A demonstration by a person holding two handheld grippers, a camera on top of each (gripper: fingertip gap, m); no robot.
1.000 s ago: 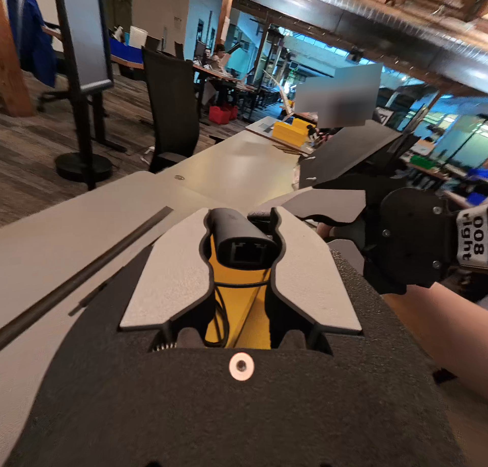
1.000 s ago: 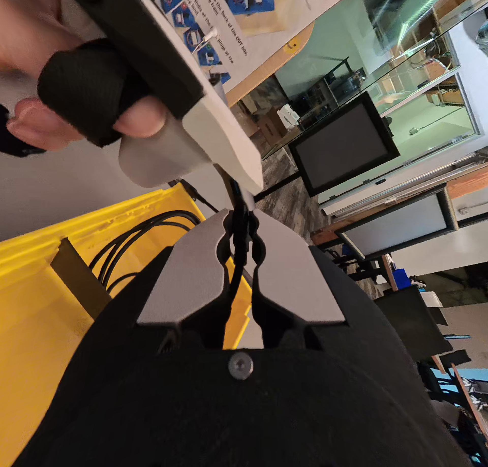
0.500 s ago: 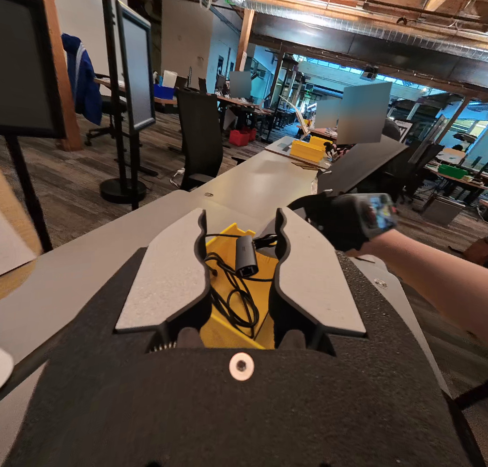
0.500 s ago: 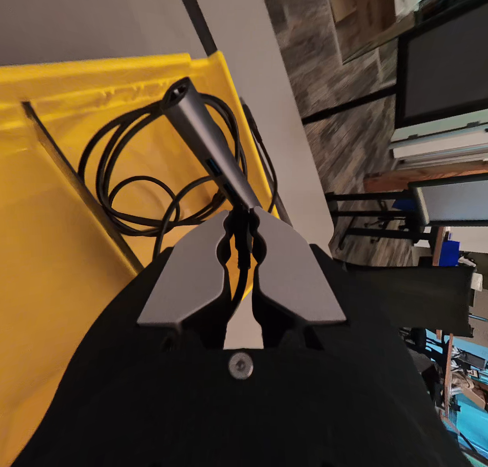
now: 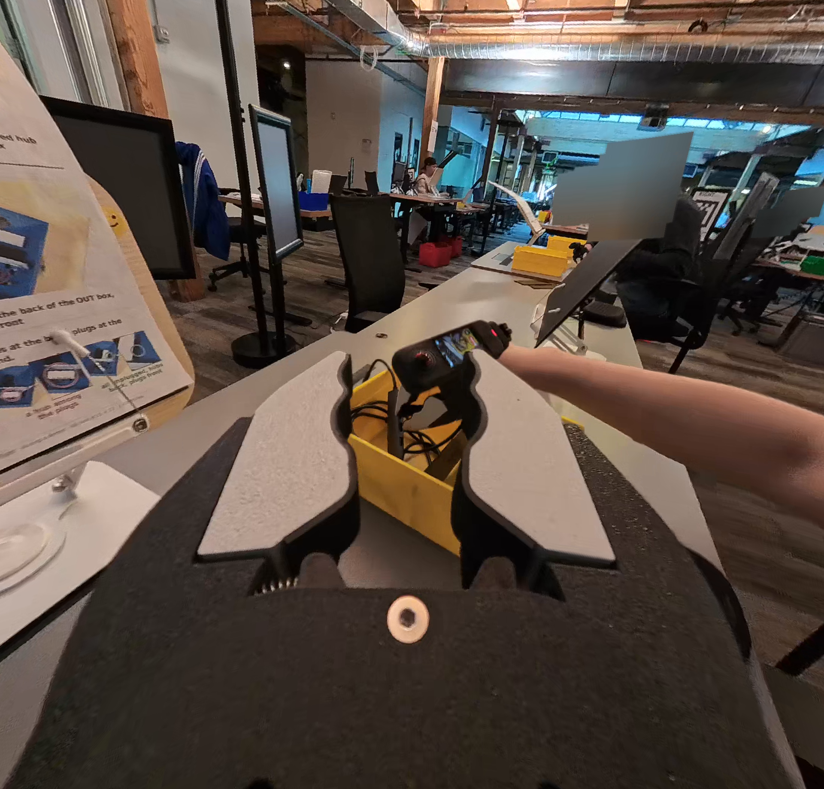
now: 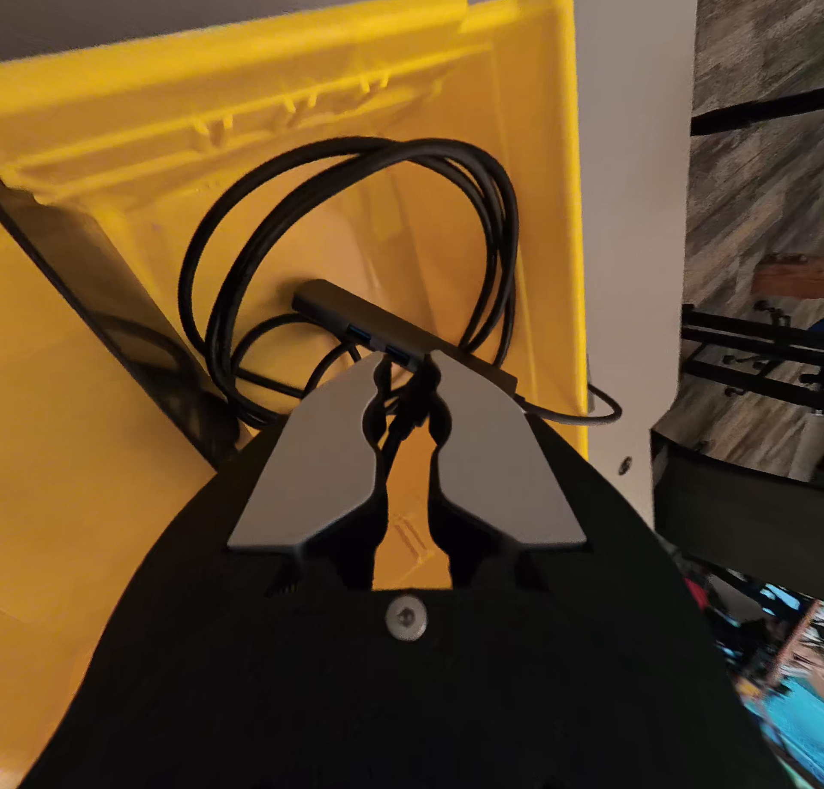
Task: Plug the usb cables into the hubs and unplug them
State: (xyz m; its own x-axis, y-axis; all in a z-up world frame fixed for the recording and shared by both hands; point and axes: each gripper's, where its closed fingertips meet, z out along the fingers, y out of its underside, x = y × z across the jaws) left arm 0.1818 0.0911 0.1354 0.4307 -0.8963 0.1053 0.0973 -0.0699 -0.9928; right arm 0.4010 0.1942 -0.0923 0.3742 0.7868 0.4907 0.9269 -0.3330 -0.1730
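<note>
A grey USB hub (image 6: 356,317) lies in a yellow bin (image 6: 267,76) among coils of black cable (image 6: 446,156). My right gripper (image 6: 406,366) is shut on the black cable plug at the hub's side, just above the bin floor. In the left wrist view the hub (image 5: 393,424) hangs nearly upright in the bin (image 5: 401,491) under the right gripper's camera body (image 5: 439,353). My left gripper (image 5: 410,361) is open and empty, held back from the bin's near side.
An instruction board (image 5: 67,321) on a white stand is at the left. A black tilted board (image 5: 584,286) stands behind the bin on the grey table (image 5: 468,303). A dark divider (image 6: 111,299) crosses the bin. A person's forearm (image 5: 646,411) reaches in from the right. My hands' fingertips stand some 35 cm from each other.
My left gripper has let go of the hub and drawn back from the bin. My right gripper has lowered the hub by its cable into the yellow bin.
</note>
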